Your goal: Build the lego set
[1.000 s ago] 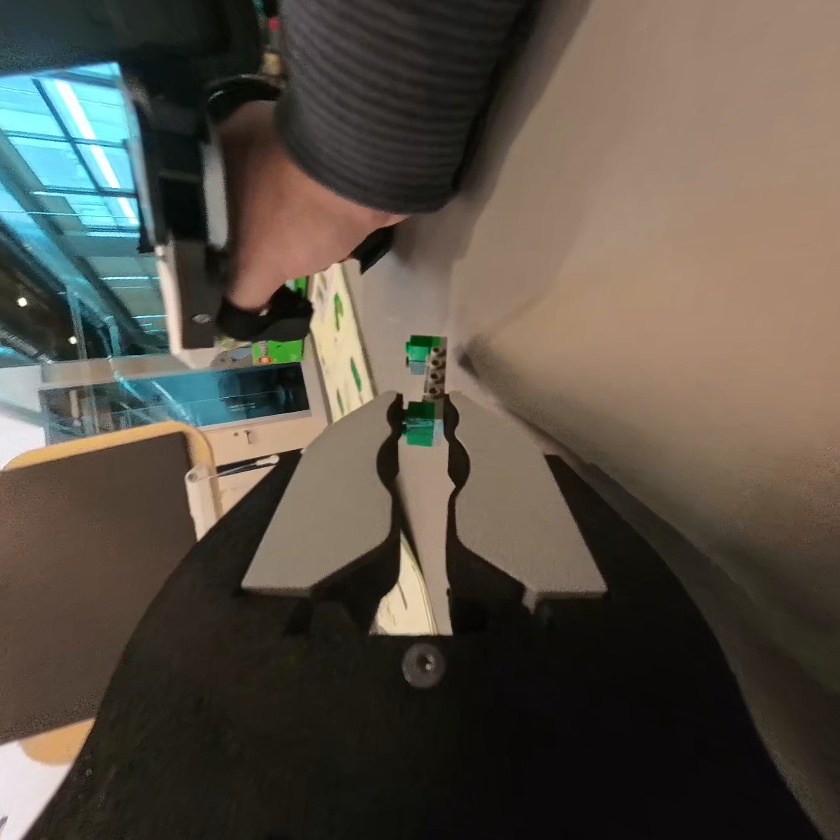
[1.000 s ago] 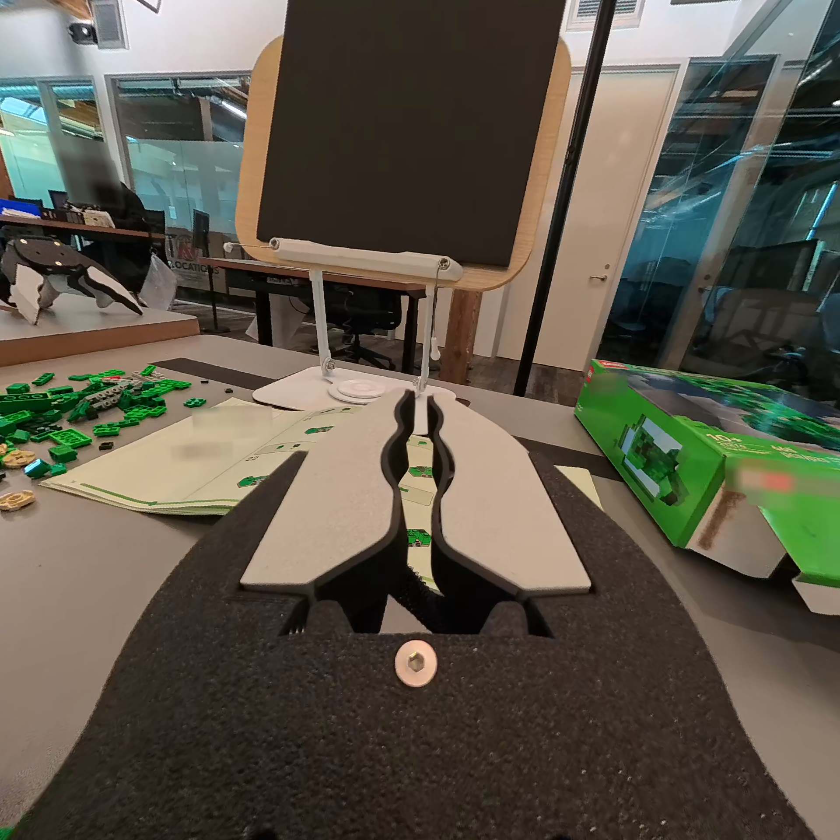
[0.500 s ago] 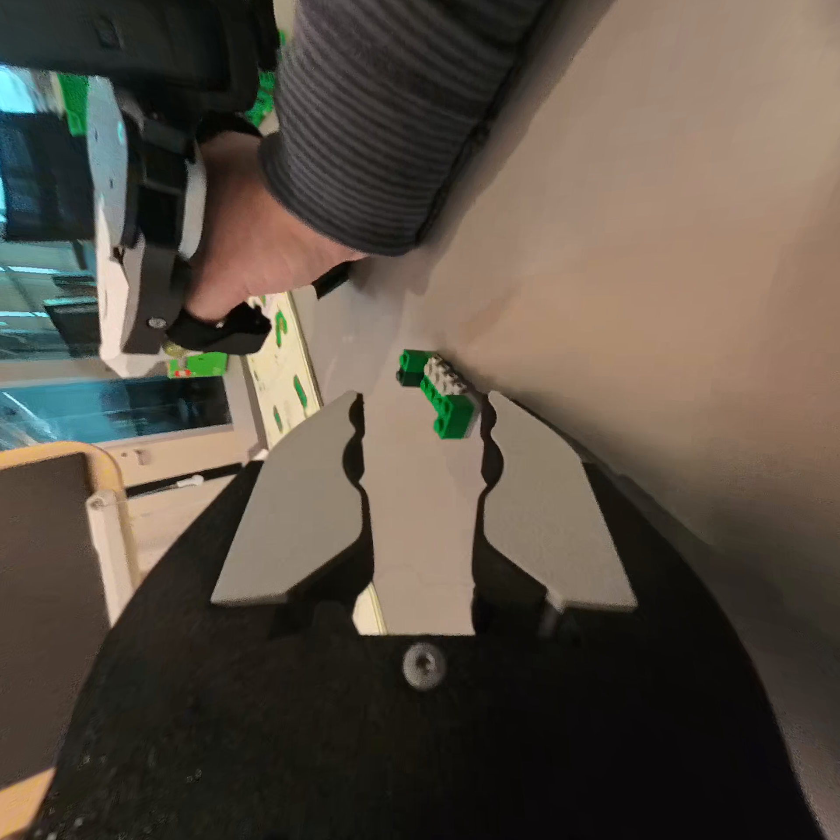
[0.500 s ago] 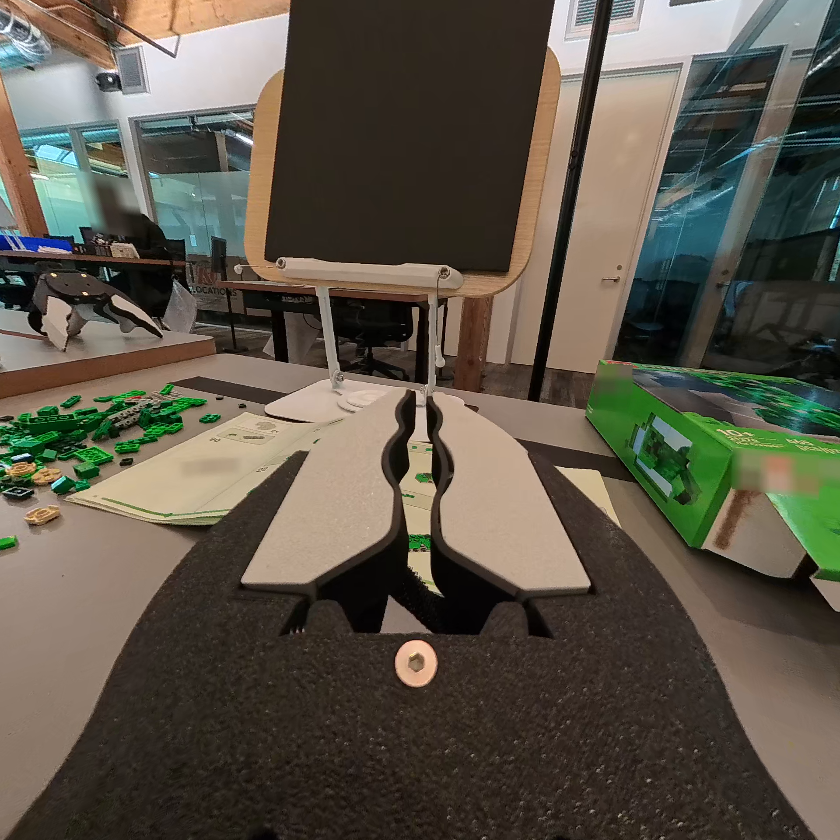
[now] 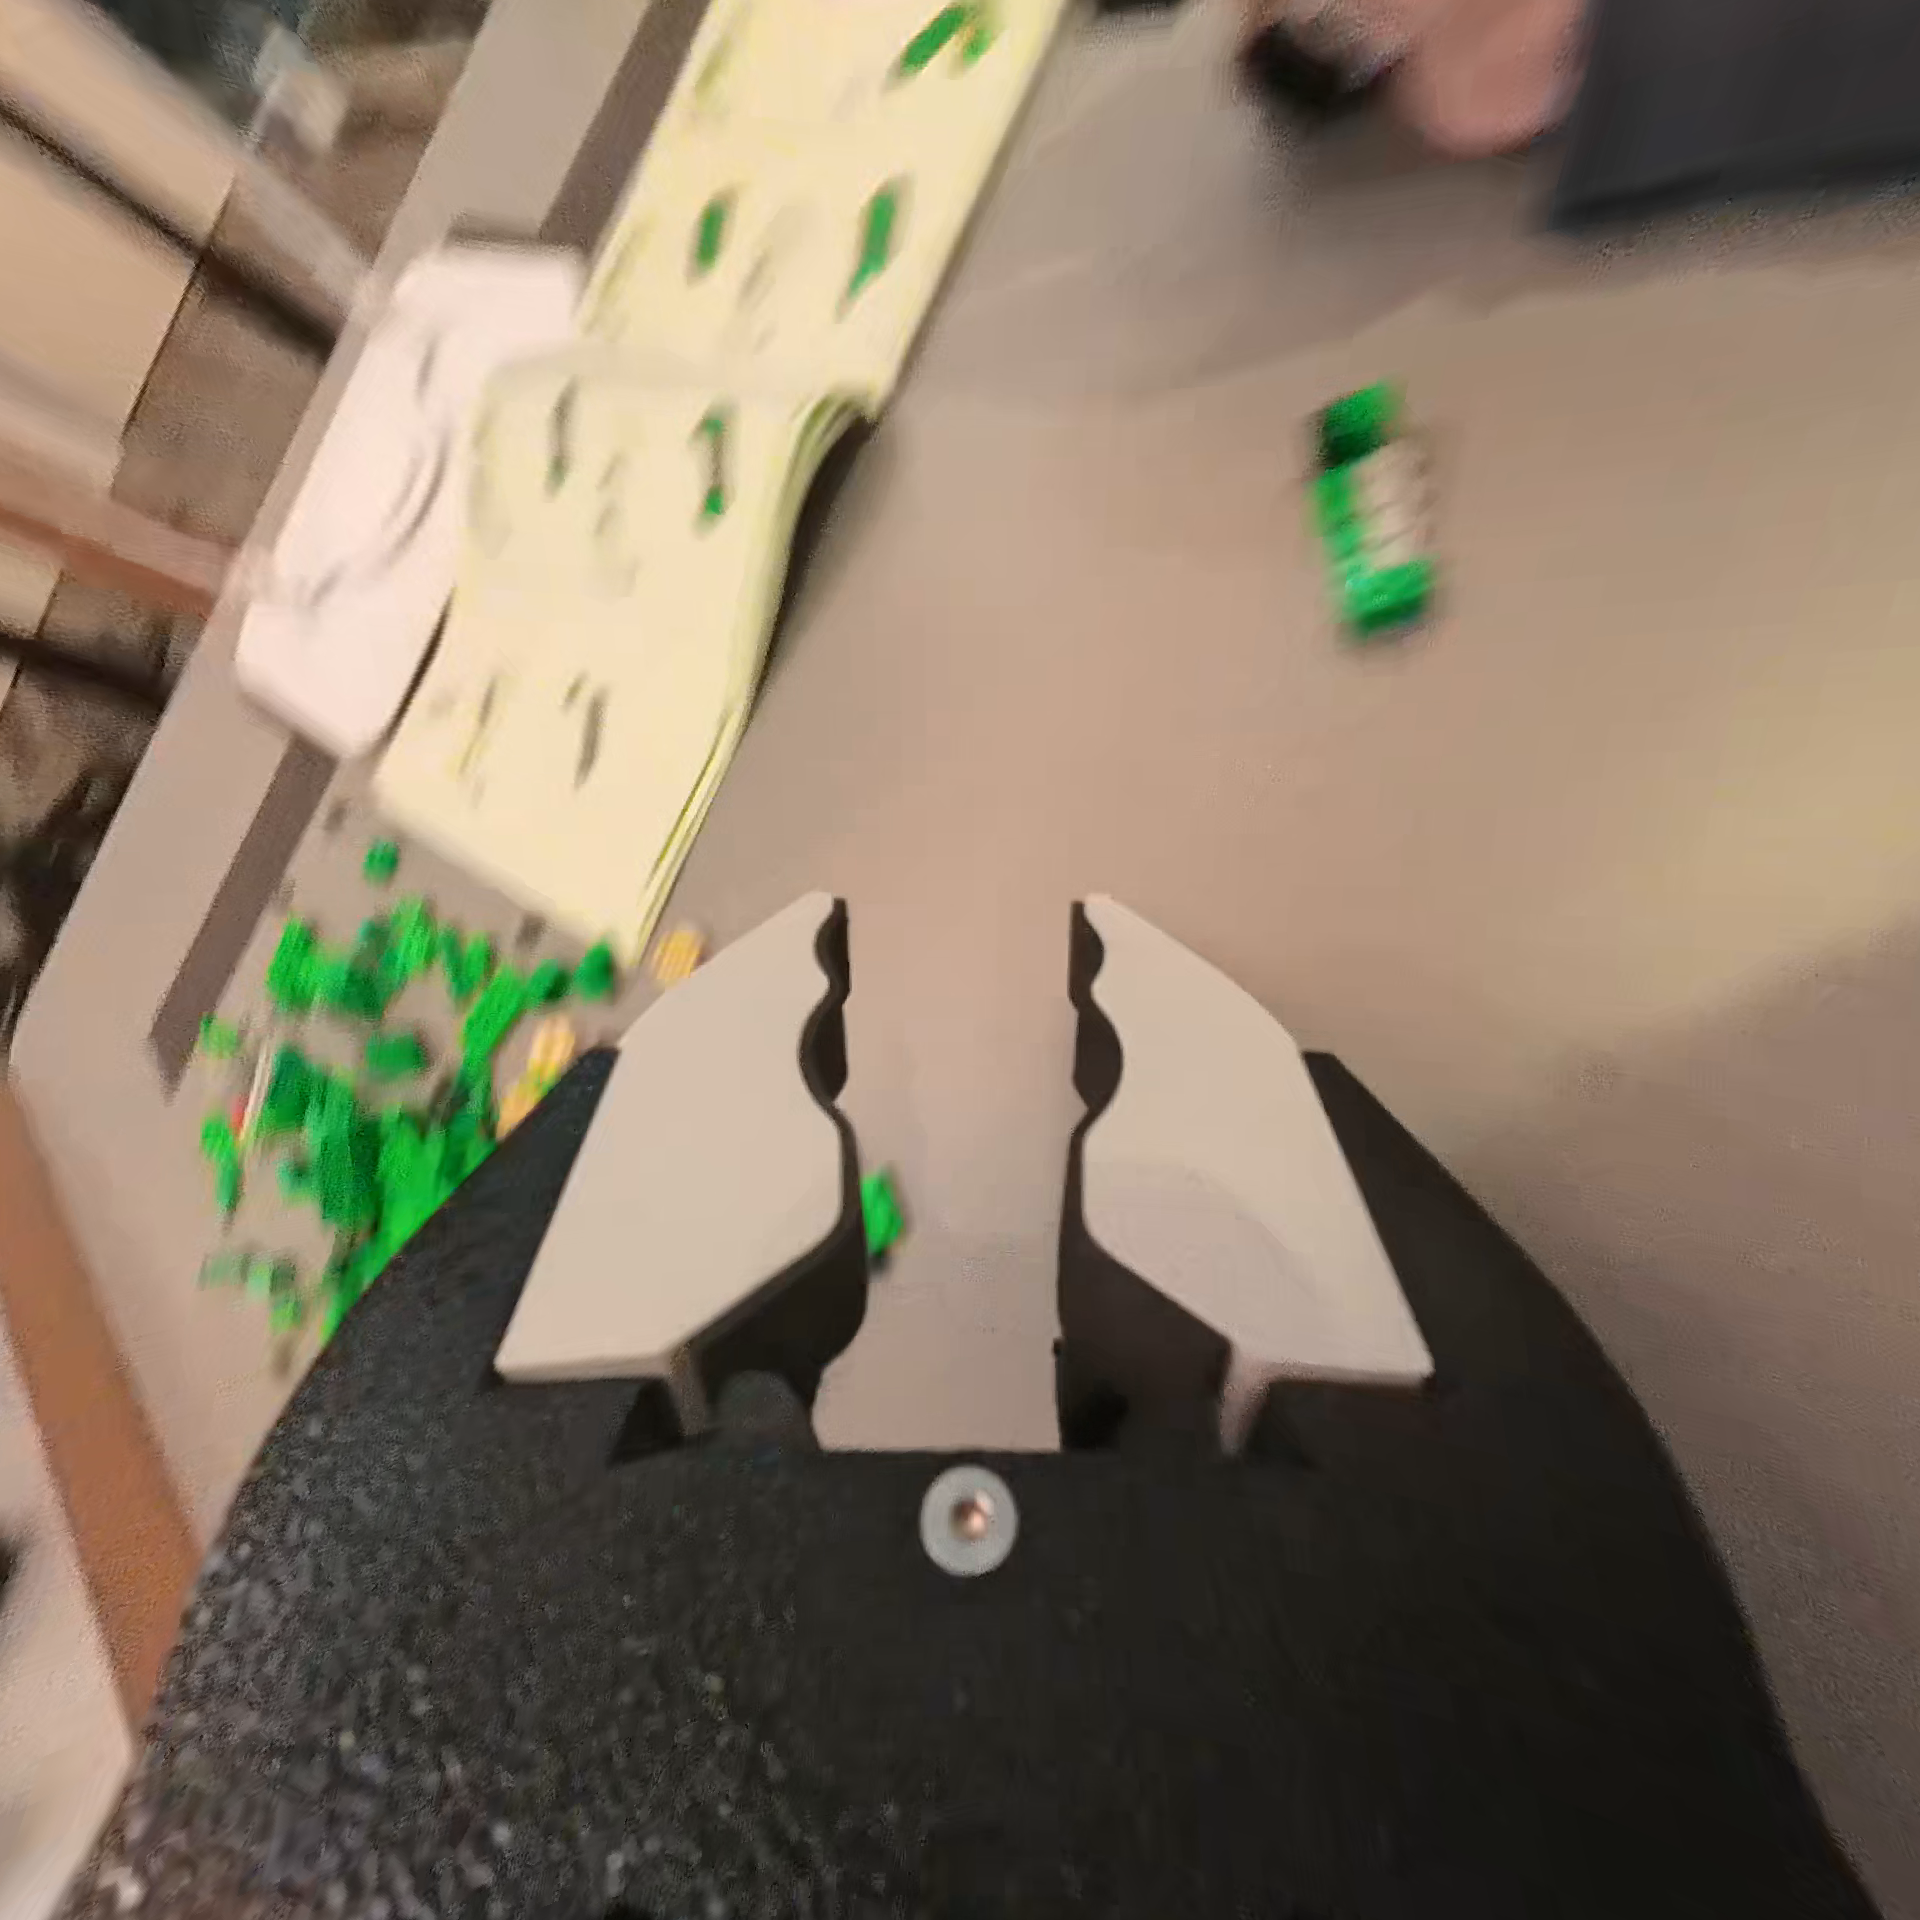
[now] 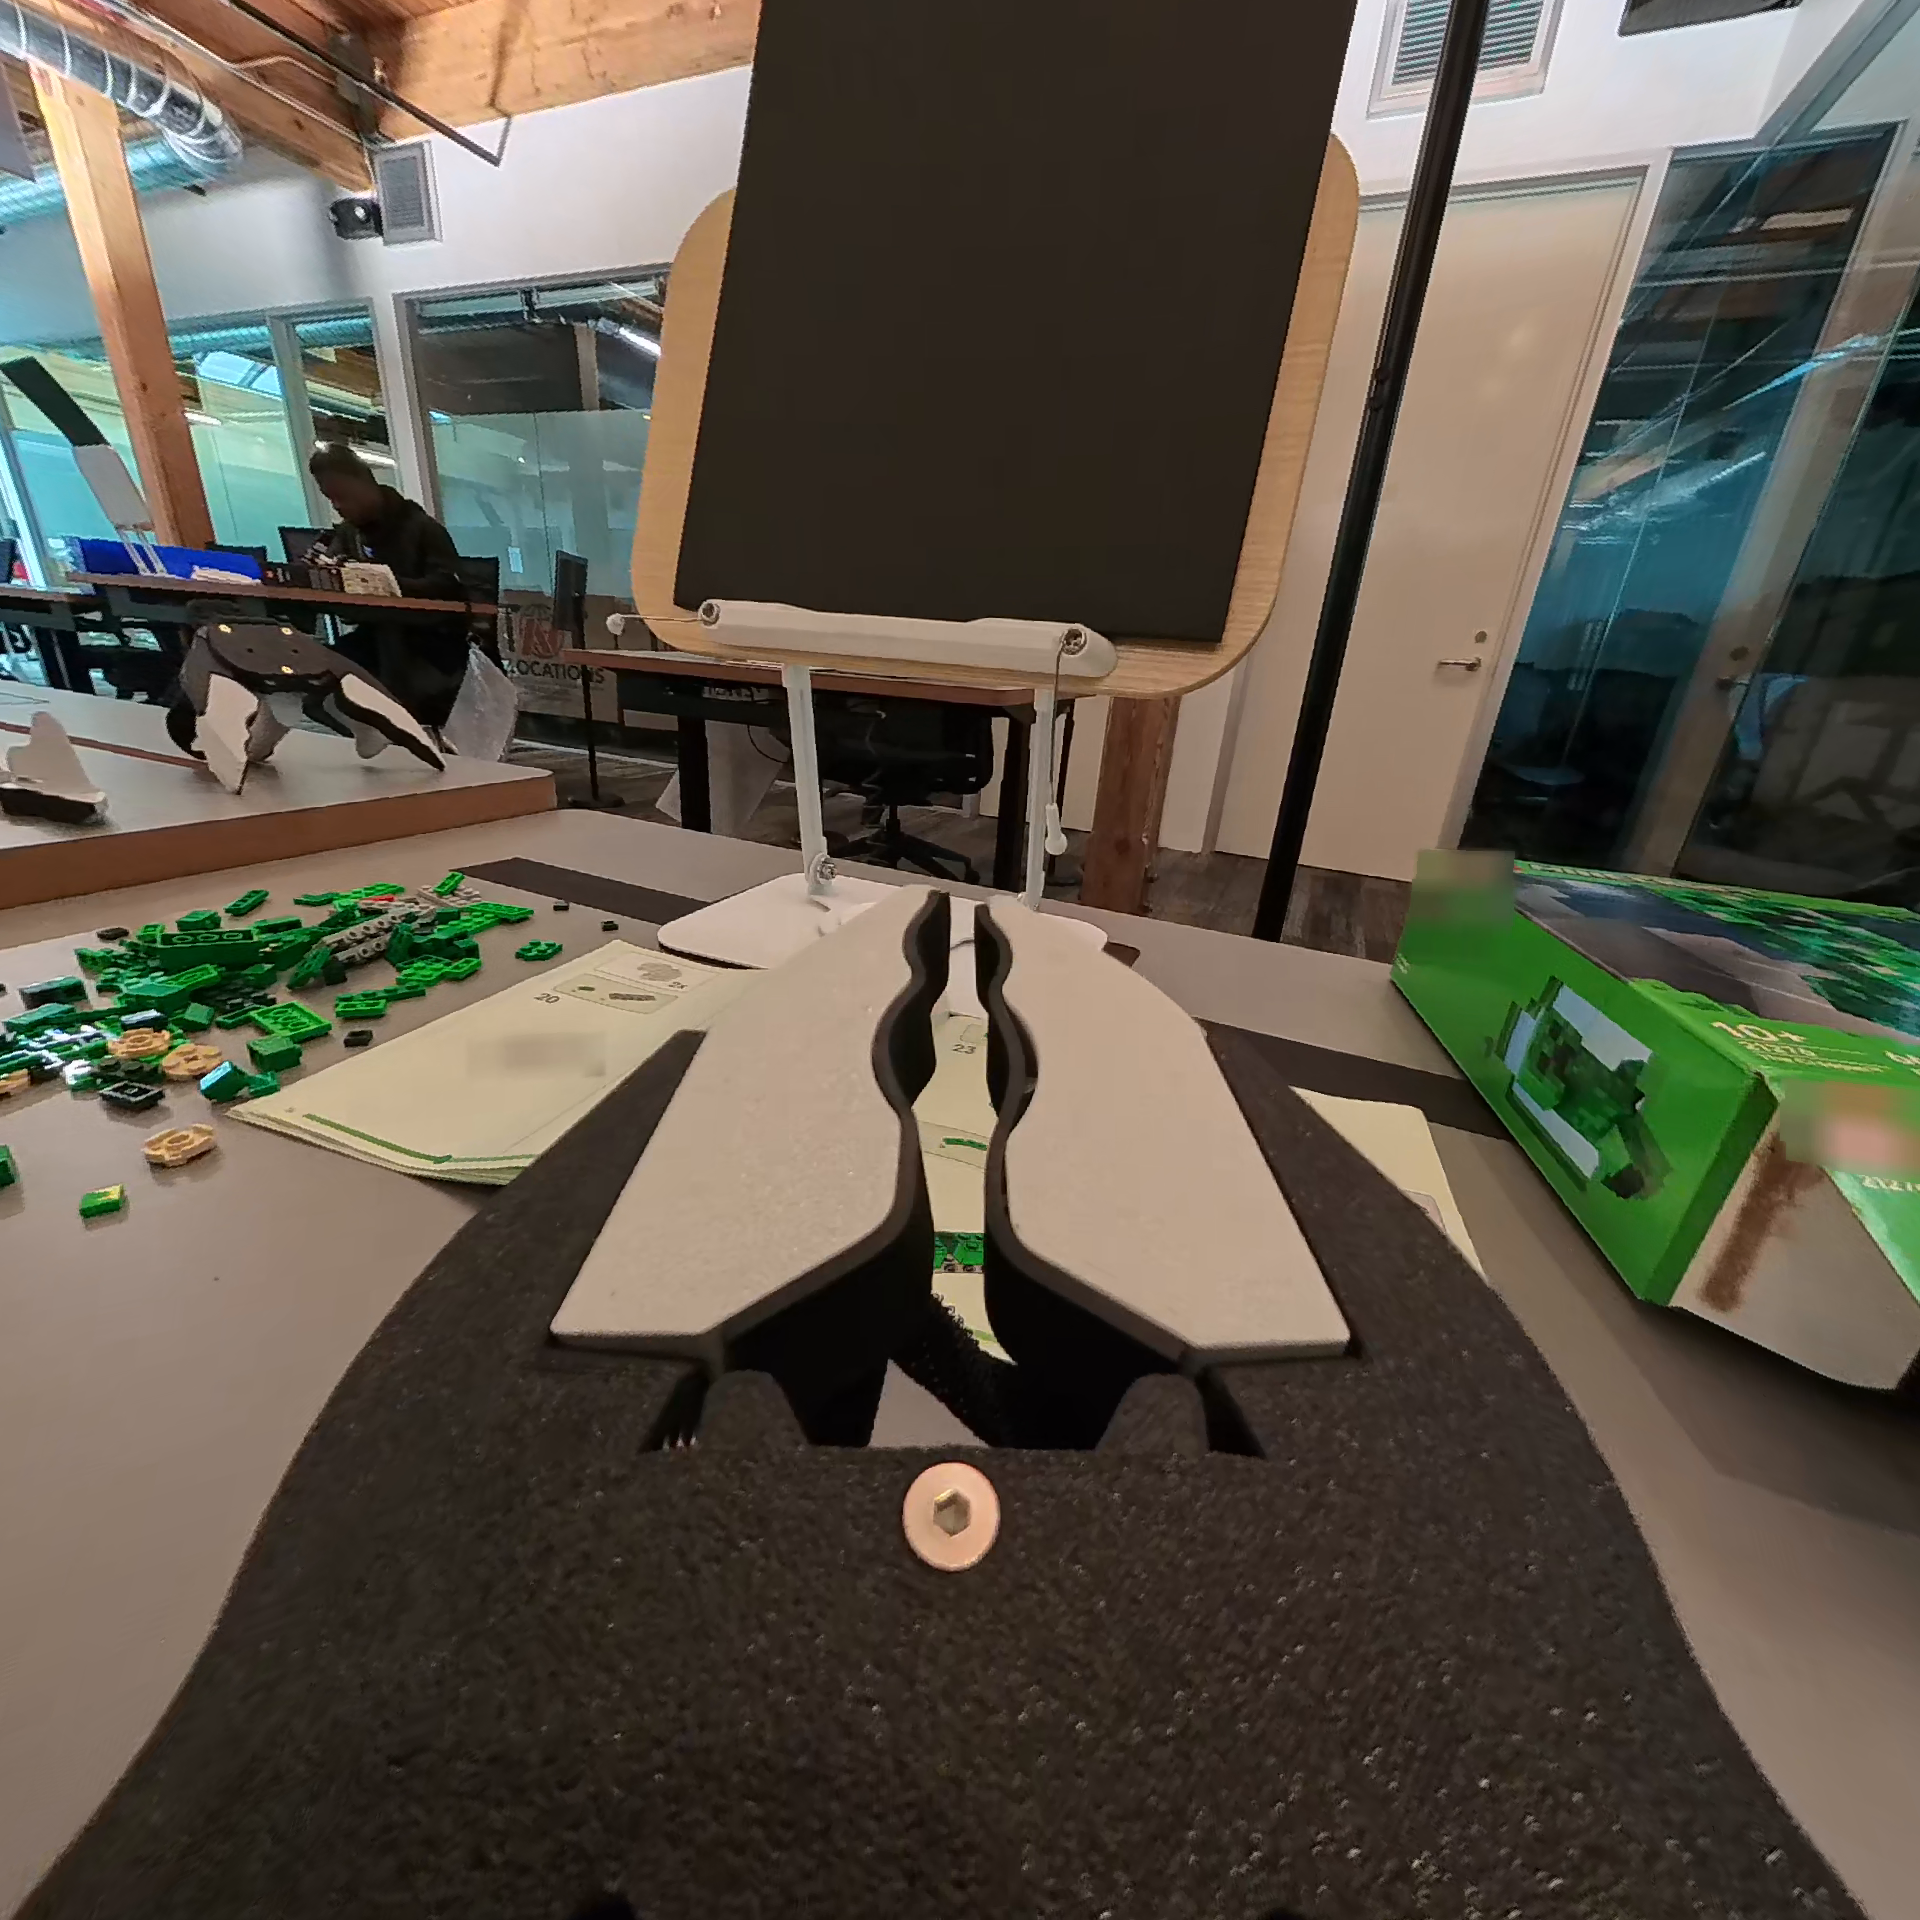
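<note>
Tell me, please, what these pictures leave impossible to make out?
- Small brick assembly, left wrist view: motion blur hides its studs and joints.
- Loose brick pile, same view: smeared, shapes unreadable.
- Booklet centre, right wrist view: hidden behind the right gripper.
- Box: cut off by the edge.

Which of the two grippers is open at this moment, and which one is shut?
The left gripper is open: bare table shows in the wide gap between its fingers. The right gripper is shut, its fingers nearly touching with nothing held.

The smooth, matt grey tabletop [image 6: 239, 1278] carries a heap of glossy green plastic bricks [image 6: 260, 966] and a pale paper instruction booklet [image 6: 499, 1081]. Beside them lies a glossy green cardboard box [image 6: 1621, 1101], and behind stands a light wooden board with a matt black panel [image 6: 997, 312].
</note>
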`<state>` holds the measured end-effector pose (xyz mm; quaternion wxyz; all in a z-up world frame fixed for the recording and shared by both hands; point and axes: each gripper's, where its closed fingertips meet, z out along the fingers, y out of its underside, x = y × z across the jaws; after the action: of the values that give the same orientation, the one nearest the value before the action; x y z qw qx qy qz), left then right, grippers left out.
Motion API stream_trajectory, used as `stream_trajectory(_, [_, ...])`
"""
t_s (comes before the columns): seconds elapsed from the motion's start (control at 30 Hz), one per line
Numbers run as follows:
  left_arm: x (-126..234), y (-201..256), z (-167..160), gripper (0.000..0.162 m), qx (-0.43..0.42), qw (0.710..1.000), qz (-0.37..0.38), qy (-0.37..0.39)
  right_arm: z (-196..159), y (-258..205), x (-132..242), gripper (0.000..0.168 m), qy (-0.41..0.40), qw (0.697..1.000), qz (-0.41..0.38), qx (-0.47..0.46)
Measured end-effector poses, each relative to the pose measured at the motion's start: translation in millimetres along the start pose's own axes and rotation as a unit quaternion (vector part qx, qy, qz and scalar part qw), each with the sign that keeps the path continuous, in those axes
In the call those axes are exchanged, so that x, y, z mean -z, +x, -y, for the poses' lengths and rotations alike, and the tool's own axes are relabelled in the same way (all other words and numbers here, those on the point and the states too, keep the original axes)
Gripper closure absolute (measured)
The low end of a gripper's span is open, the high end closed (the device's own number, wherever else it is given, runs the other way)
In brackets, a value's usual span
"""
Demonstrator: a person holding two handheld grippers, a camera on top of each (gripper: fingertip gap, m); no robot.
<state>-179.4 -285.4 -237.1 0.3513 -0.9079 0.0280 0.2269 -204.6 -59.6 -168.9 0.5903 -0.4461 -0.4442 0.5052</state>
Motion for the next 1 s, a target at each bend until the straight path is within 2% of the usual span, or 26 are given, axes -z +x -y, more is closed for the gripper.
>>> stream_trajectory(0.03, [1.7, -14.4, -16.8, 0.122, 0.035, 0.999, 0.020, -0.015, -0.3, -0.6, -0.5, 0.165, -0.001, 1.000, 0.001, 0.000])
stream_trajectory(0.17, [-12.2, -56.5, -59.5, 0.121, 0.148, 0.986, 0.055, -0.047, -1.2, -2.9, -1.5, 0.165, -0.004, 1.000, 0.003, 0.009])
stream_trajectory(0.23, [-25.9, -65.7, -68.2, 0.120, 0.176, 0.981, 0.049, -0.057, -1.2, -3.0, -1.3, 0.165, -0.004, 1.000, 0.005, 0.009])
stream_trajectory(0.37, [-45.0, -78.8, -81.0, 0.128, 0.180, 0.978, 0.055, -0.084, -1.5, -1.8, -1.4, 0.165, -0.003, 1.000, 0.005, 0.002])
stream_trajectory(0.57, [-54.4, -72.3, -73.7, 0.141, 0.187, 0.979, 0.020, -0.071, -2.2, -2.2, -2.4, 0.165, -0.005, 1.000, 0.007, 0.000])
stream_trajectory(0.63, [-53.0, -68.3, -59.1, 0.144, 0.176, 0.983, 0.017, -0.044, -1.6, -1.0, -2.1, 0.165, -0.003, 1.000, 0.004, -0.002])
stream_trajectory(0.77, [-51.3, -28.2, 16.6, 0.151, 0.130, 0.989, -0.032, 0.058, -0.4, 1.5, -1.7, 0.165, 0.001, 1.000, -0.002, -0.004])
stream_trajectory(0.83, [-60.2, -0.2, 44.2, 0.151, 0.085, 0.993, -0.054, 0.064, -0.1, 1.9, -1.2, 0.165, 0.002, 1.000, -0.002, -0.004])
stream_trajectory(0.9, [-72.9, 24.7, 57.5, 0.151, 0.054, 0.994, -0.081, 0.054, 0.2, 2.3, -0.8, 0.165, 0.003, 1.000, -0.002, -0.007])
stream_trajectory(1.0, [-85.6, 45.4, 64.1, 0.123, 0.041, 0.992, -0.112, 0.050, -0.5, 2.1, -1.2, 0.165, 0.001, 1.000, 0.000, -0.009])
